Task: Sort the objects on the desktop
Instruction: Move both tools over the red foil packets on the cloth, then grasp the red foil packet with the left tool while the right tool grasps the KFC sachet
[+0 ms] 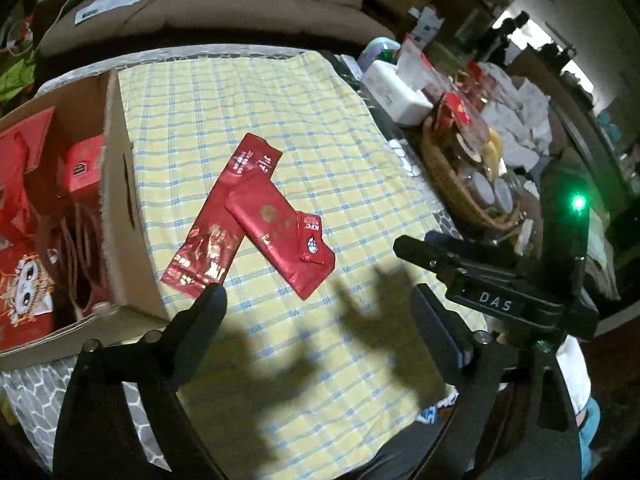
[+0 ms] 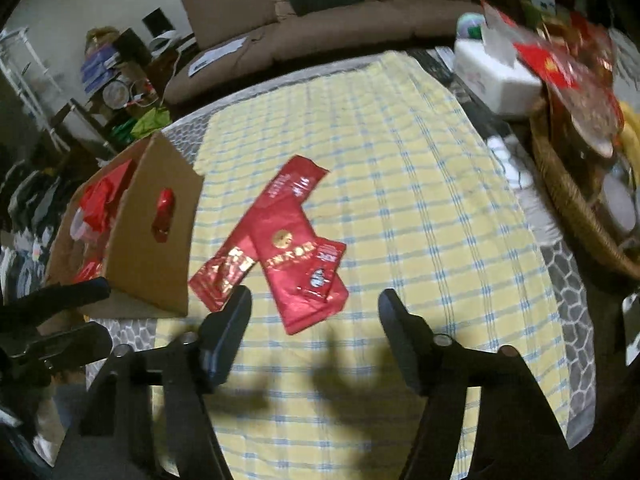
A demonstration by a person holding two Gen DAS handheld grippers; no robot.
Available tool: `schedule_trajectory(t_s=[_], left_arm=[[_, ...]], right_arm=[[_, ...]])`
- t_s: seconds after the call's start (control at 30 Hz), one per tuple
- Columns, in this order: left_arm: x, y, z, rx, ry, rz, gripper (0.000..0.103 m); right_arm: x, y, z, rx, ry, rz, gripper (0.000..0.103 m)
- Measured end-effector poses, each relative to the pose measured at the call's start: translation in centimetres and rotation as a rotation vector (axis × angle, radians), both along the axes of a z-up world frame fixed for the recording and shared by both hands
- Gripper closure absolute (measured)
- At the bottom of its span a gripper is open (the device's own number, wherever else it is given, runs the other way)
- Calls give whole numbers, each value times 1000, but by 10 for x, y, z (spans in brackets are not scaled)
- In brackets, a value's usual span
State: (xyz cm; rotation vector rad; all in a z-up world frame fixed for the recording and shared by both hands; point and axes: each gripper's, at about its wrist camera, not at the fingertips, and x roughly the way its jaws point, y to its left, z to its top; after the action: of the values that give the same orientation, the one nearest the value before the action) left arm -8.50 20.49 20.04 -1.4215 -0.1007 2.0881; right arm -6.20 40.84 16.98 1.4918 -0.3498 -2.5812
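Note:
Three red packets lie overlapped on the yellow checked cloth (image 1: 280,112): a long one (image 1: 224,216) underneath, a second (image 1: 276,240) across it, and a small KFC sachet (image 1: 312,240) on top. They also show in the right wrist view: the long packet (image 2: 260,232), the second (image 2: 296,276) and the sachet (image 2: 322,268). My left gripper (image 1: 320,300) is open and empty, just short of the packets. My right gripper (image 2: 316,304) is open and empty, hovering just before them. The right gripper's body (image 1: 500,280) shows at the right of the left wrist view.
An open cardboard box (image 1: 120,200) holding red items stands left of the cloth; it also shows in the right wrist view (image 2: 156,224). A wicker basket (image 1: 452,184) of clutter and a white tissue box (image 1: 396,92) sit on the right. A brown sofa (image 2: 320,20) is behind the table.

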Motion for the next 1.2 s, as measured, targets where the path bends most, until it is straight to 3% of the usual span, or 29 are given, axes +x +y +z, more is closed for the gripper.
schedule_trajectory(t_s=[0.1, 0.2, 0.5, 0.83, 1.07, 1.2], left_arm=[[-6, 9, -12, 25, -21, 28, 19], [-14, 14, -26, 34, -48, 51, 23], [-35, 34, -63, 43, -94, 111, 22], [-55, 23, -86, 154, -145, 218, 21], [-64, 19, -98, 180, -174, 255, 21], [-66, 20, -102, 168, -181, 252, 21]], right_arm=[[-6, 13, -15, -25, -24, -20, 48], [-14, 21, -31, -48, -42, -36, 49], [-51, 12, -88, -50, -93, -49, 54], [-80, -1, -106, -66, -87, -40, 55], [-85, -11, -122, -31, -98, -33, 56], [-84, -11, -122, 24, -73, -27, 77]])
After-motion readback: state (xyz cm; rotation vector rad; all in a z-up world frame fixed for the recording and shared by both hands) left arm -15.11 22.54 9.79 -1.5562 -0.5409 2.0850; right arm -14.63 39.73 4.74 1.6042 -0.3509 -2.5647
